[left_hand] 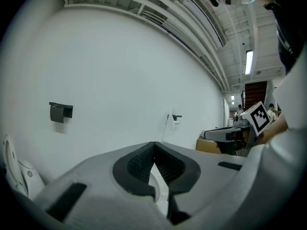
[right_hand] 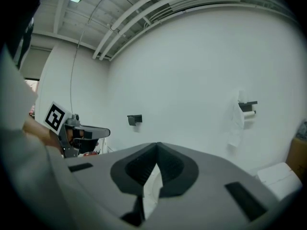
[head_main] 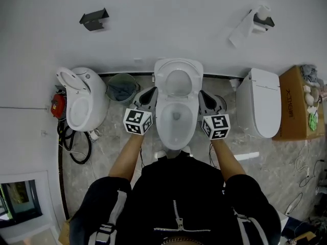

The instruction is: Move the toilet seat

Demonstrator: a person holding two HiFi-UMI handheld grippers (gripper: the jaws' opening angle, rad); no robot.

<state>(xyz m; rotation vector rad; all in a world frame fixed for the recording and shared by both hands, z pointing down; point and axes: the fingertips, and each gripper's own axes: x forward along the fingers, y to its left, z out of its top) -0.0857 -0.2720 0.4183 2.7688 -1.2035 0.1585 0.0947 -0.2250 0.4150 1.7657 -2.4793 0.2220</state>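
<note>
The middle white toilet stands against the wall, its bowl uncovered. Its seat is raised and leans back at the wall. My left gripper hovers just left of the bowl and my right gripper just right of it; both point toward the wall. In the left gripper view the left gripper has its dark pads together at the tip with nothing between them. The right gripper looks the same in the right gripper view. Neither gripper touches the seat.
An open toilet stands at the left, with a green waste bin beside it and cables on the floor. A closed toilet and a cardboard box stand at the right. A paper roll holder and an empty holder hang on the wall.
</note>
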